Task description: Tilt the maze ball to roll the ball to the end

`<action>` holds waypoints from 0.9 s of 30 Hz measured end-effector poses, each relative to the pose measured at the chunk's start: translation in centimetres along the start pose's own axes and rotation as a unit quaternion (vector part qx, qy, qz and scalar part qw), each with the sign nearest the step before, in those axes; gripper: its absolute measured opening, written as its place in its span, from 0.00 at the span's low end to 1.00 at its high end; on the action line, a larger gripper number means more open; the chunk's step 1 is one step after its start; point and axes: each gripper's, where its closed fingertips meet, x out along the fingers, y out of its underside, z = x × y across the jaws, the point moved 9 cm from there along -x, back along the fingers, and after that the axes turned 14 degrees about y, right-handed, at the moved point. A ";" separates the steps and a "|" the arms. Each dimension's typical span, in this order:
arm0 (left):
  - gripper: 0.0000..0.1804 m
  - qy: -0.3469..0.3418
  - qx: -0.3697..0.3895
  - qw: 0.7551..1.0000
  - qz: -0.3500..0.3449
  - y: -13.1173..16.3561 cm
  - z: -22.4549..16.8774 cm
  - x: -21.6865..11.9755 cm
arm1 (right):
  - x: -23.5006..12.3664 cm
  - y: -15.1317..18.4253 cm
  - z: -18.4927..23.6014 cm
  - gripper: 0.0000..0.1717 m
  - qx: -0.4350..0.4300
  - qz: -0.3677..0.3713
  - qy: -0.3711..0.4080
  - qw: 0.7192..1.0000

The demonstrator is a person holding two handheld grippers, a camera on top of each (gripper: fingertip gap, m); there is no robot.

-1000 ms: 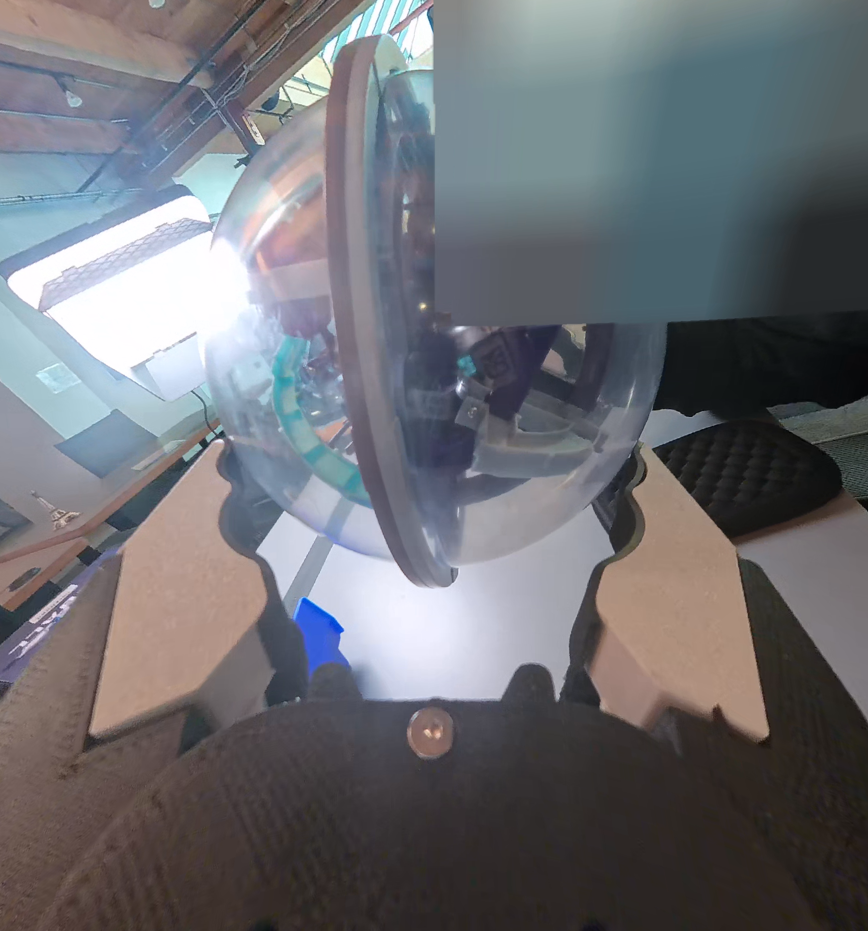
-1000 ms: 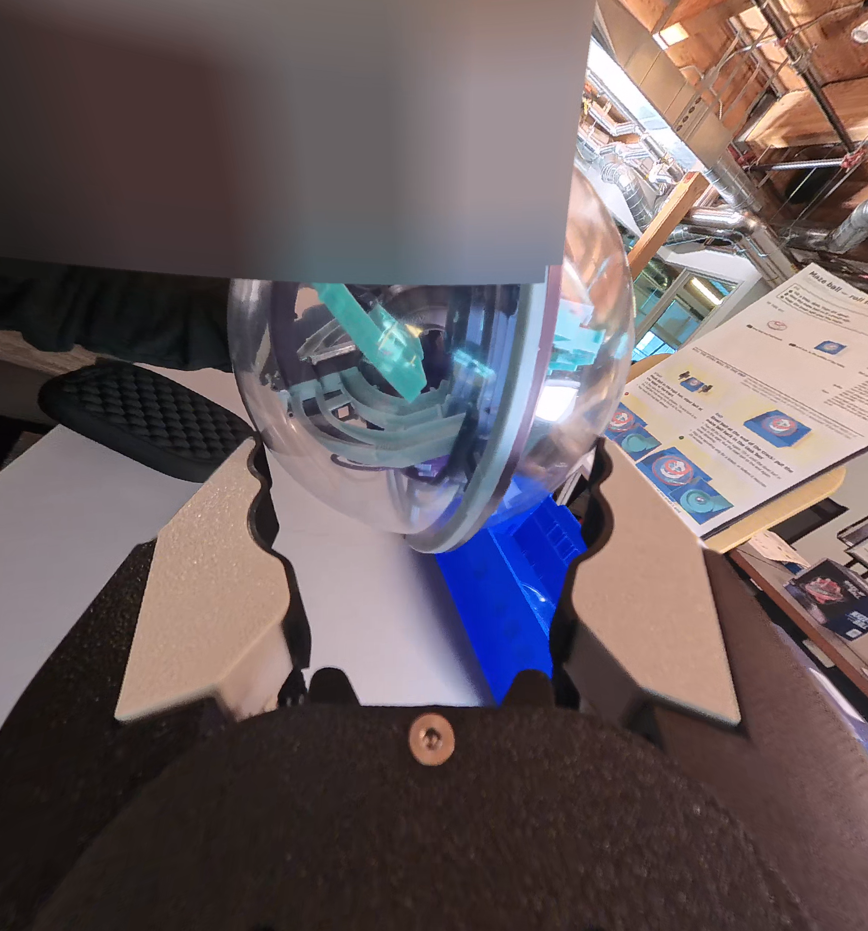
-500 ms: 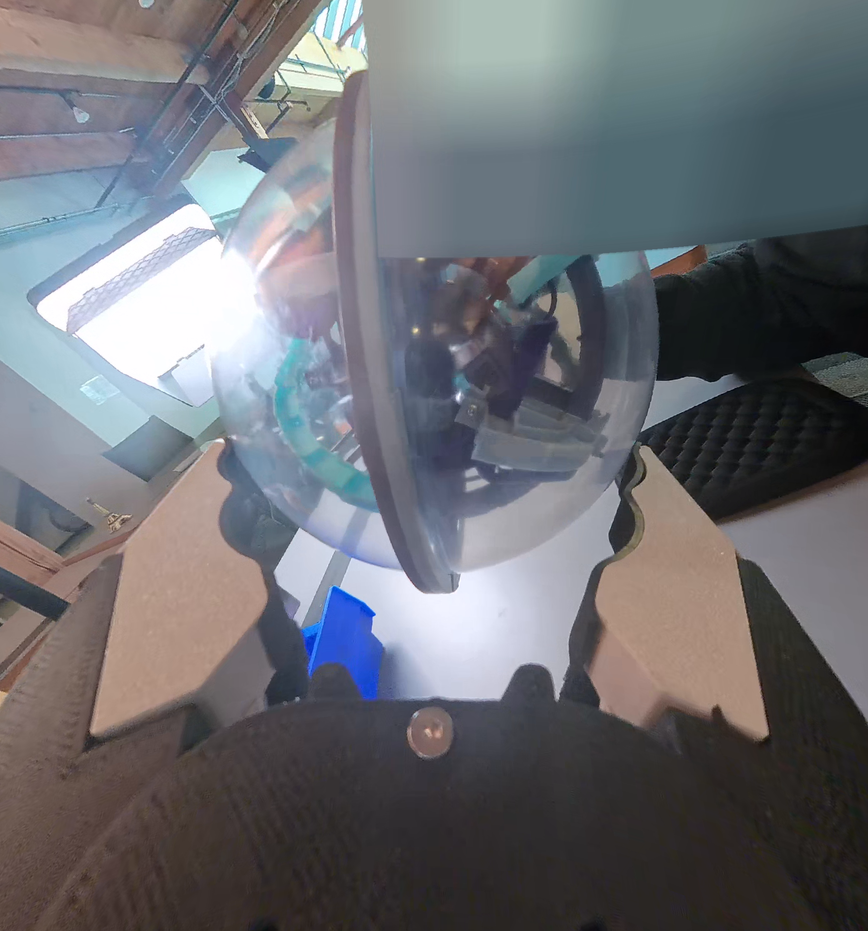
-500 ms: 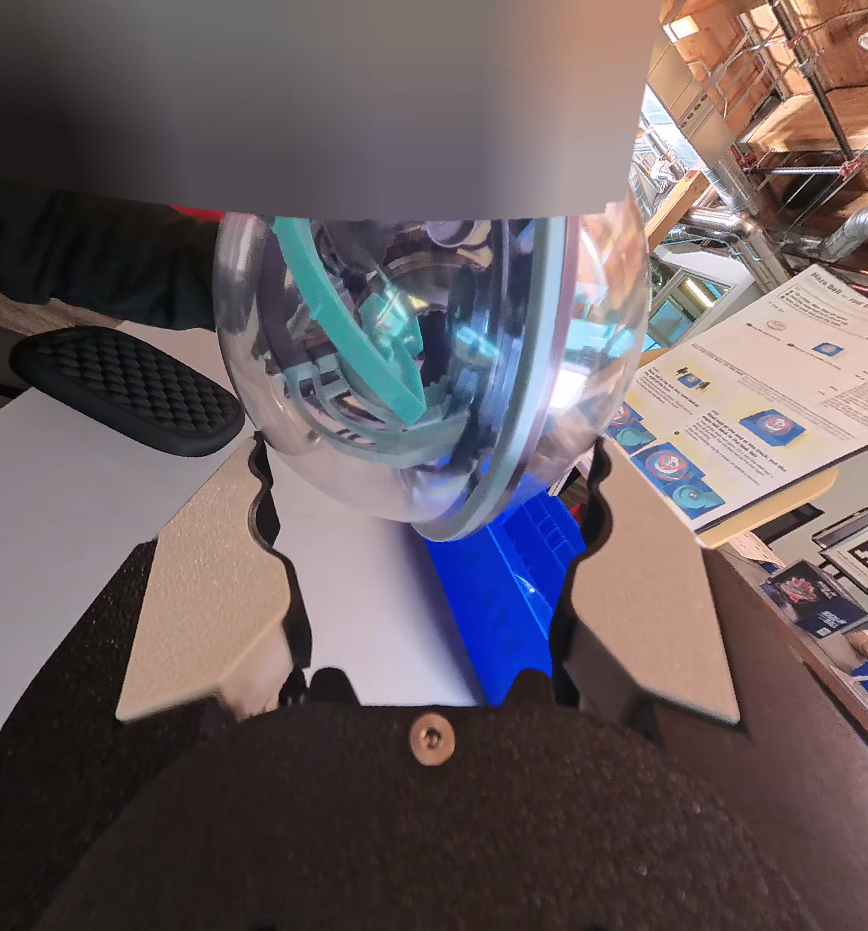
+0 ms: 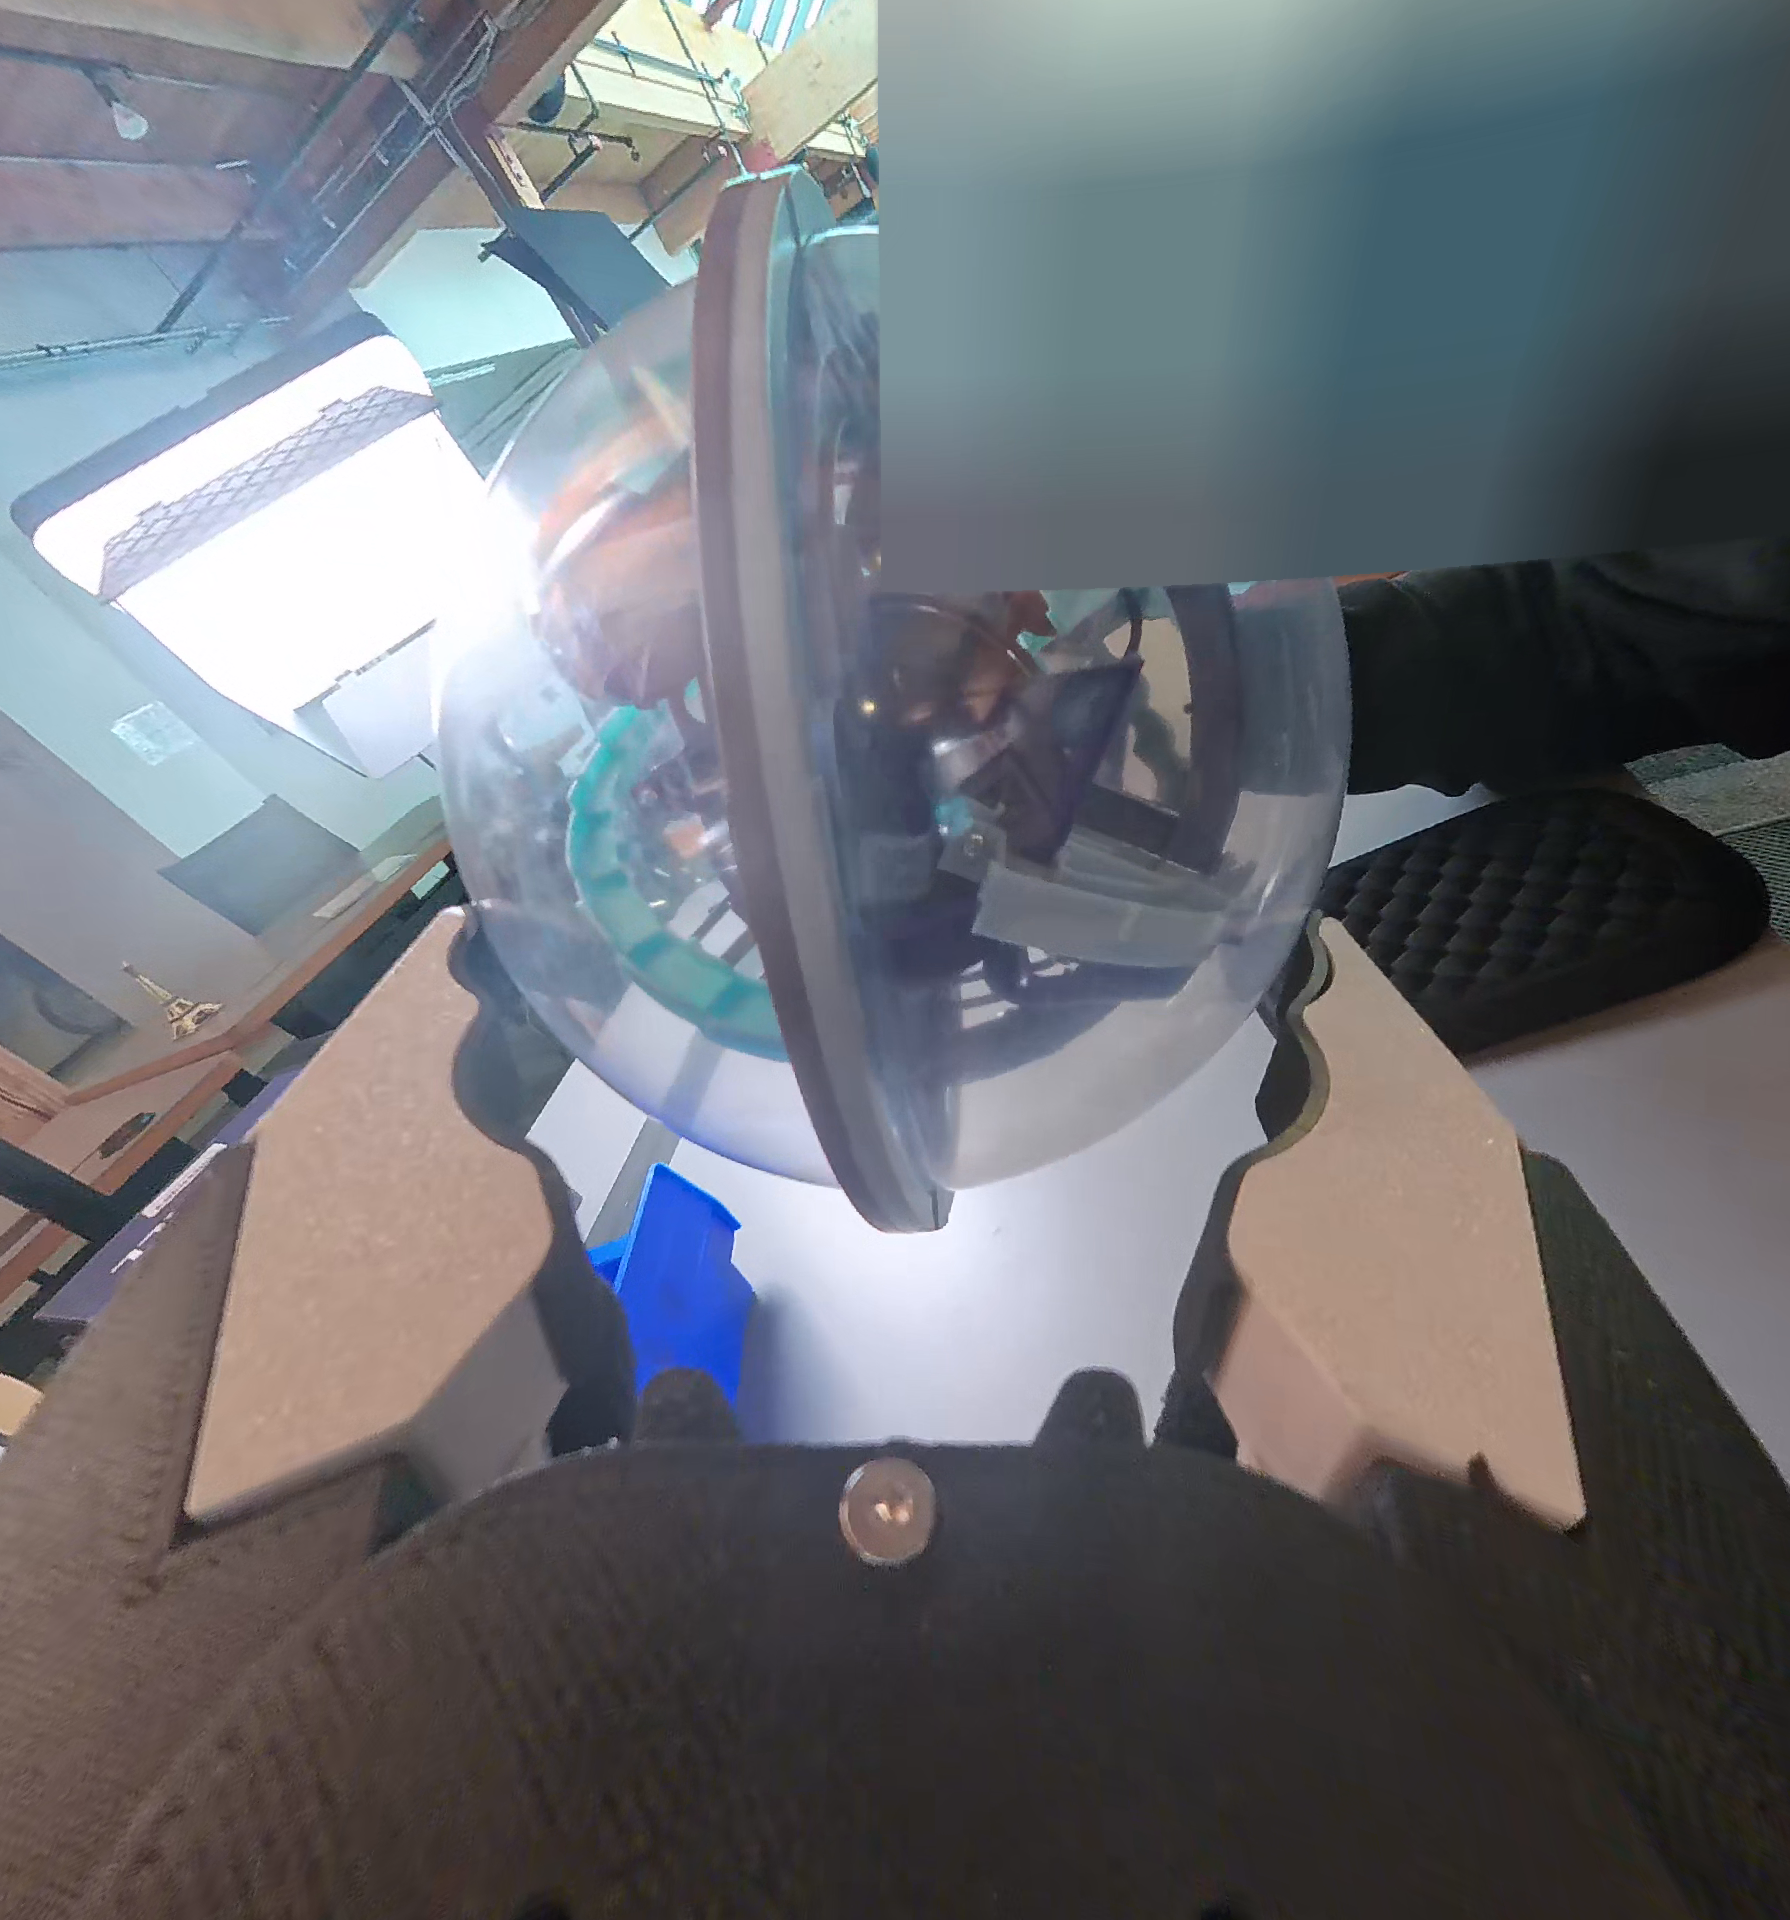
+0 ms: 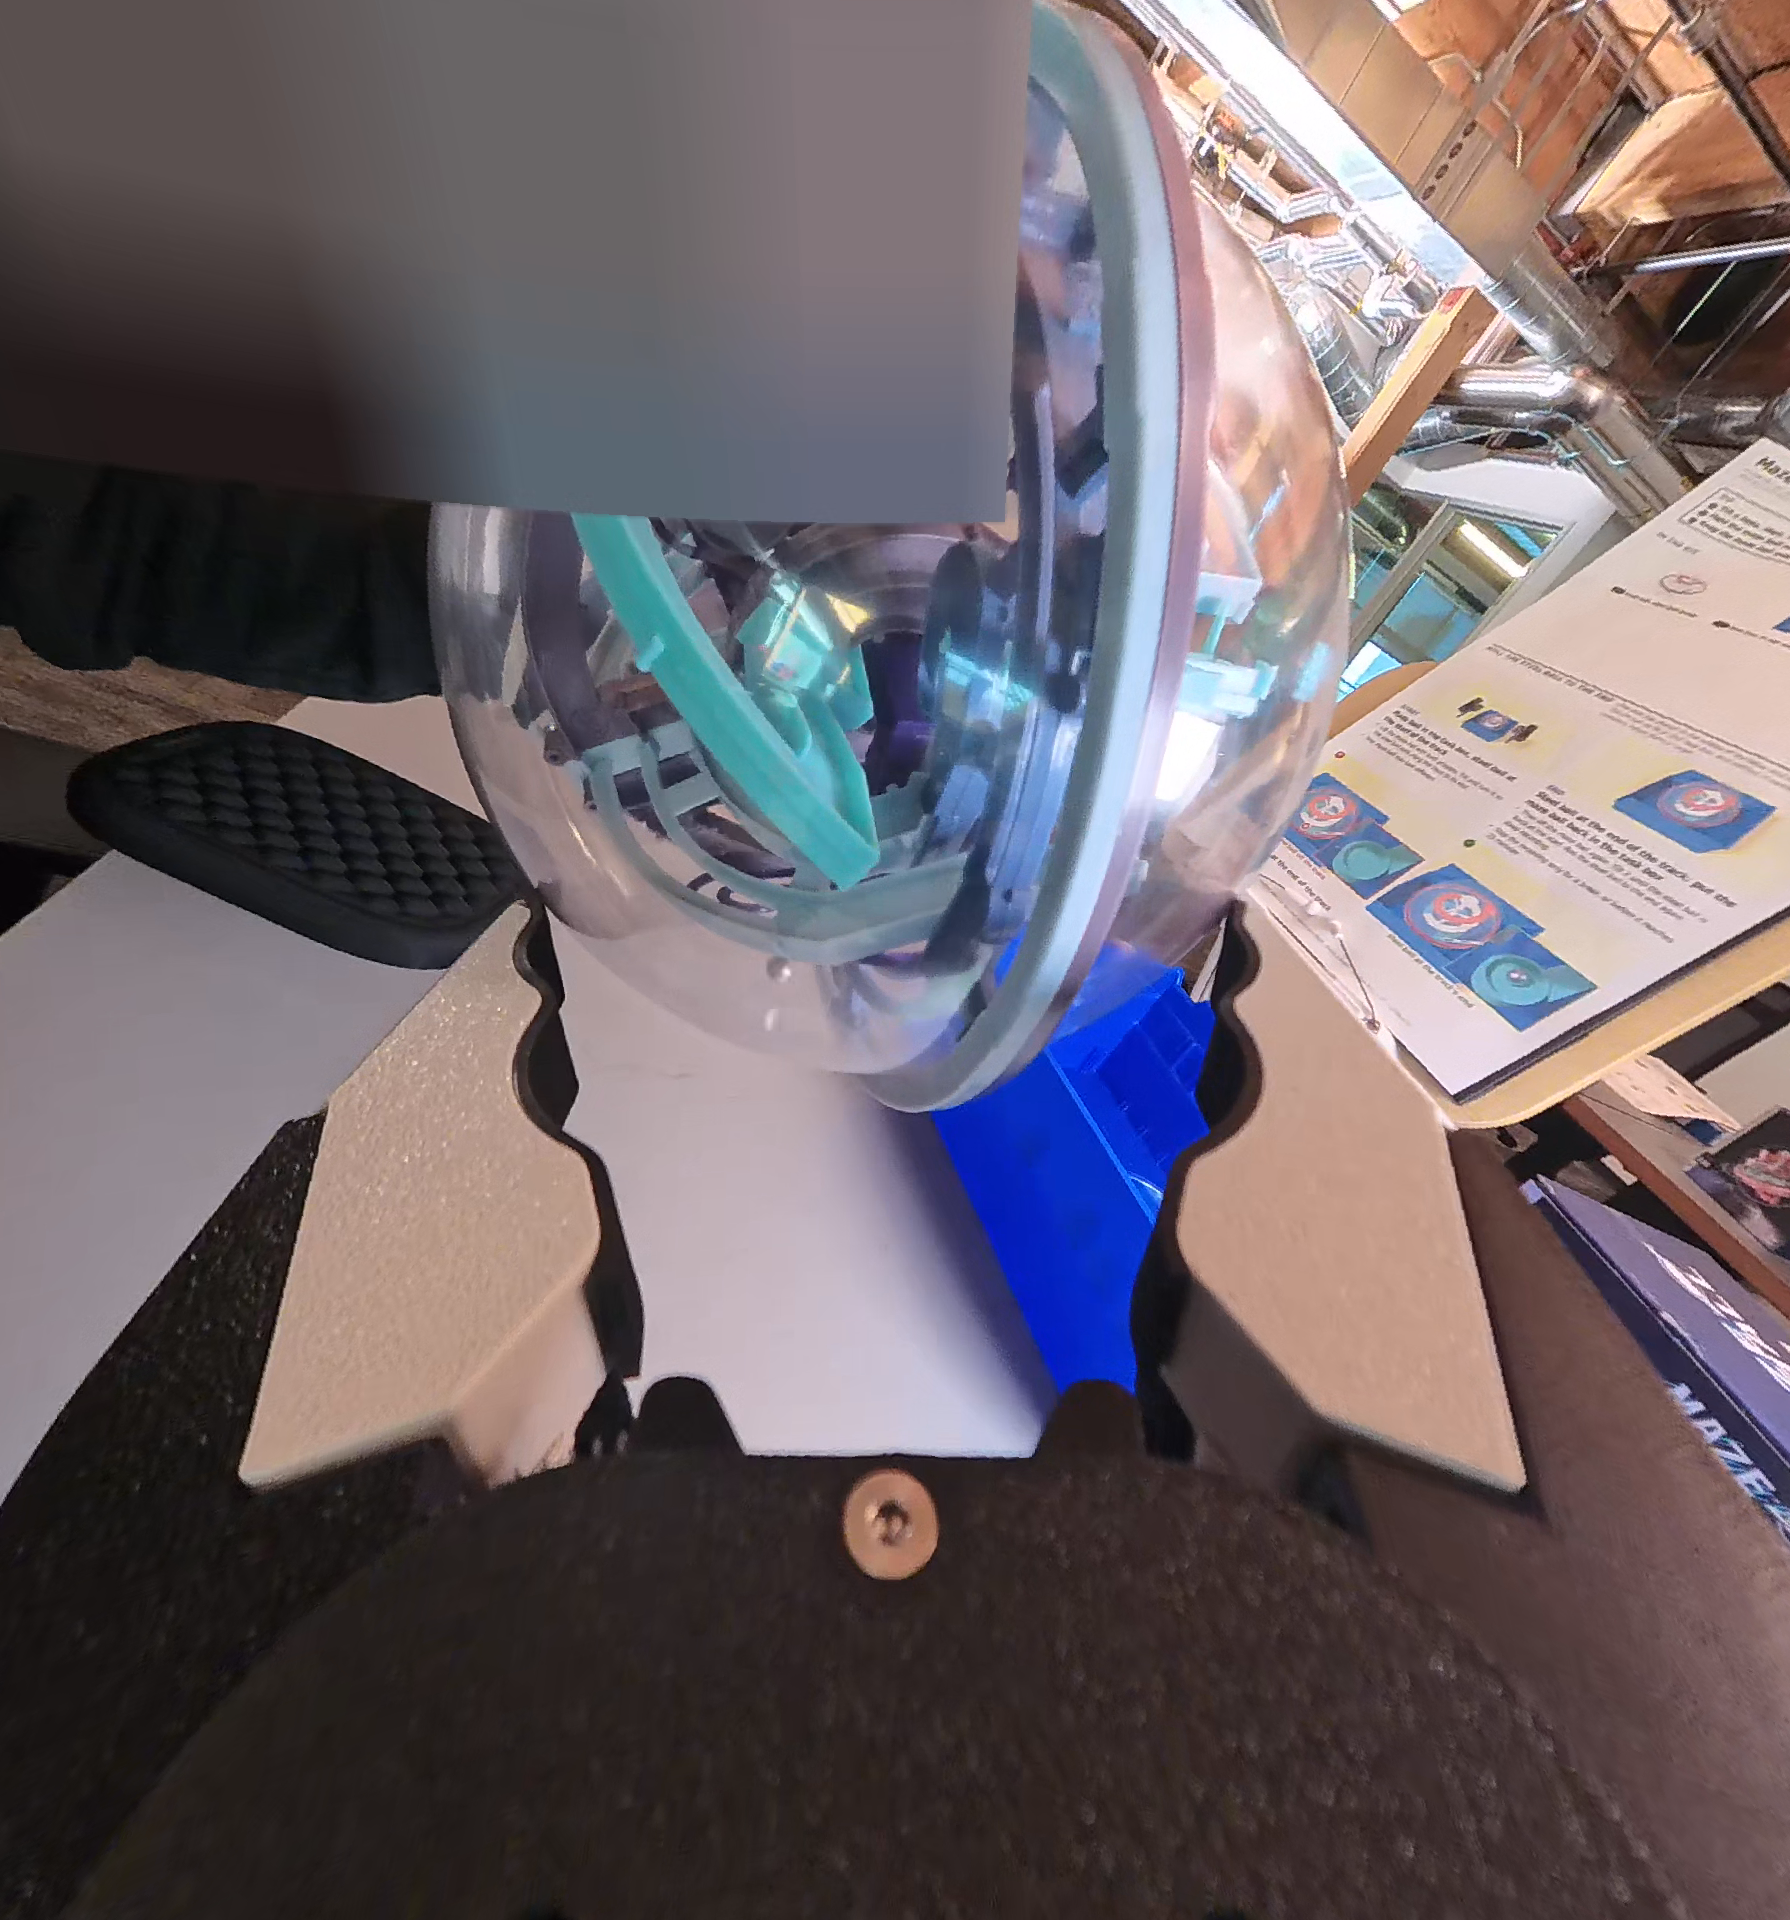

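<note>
Right wrist view shows both your grippers [image 6: 886, 935] [image 5: 886, 925] squeezing the maze ball [image 6: 870, 790] above the table [image 6: 195, 987], so tip it slowly and hold tight.

Brightly lit, daylight pouring from a large window [image 5: 247, 561] up and left of the left jaws, blown out to white. Strong glare smeared across the clear maze ball [image 5: 870, 831] between them, washing its near side. Glossy sheen on the white table [image 5: 974, 1299] beneath. Wide-angle bending of ceiling beams [image 6: 1649, 156] toward corners. Slight softness on the instruction sheet [image 6: 1597, 779] right of the right jaws.
</note>
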 end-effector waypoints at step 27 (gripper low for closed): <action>0.80 -0.033 0.065 0.997 0.020 0.0 -1.2 -1.6 | 1.6 -0.8 0.7 0.70 -0.075 0.041 -0.006 0.996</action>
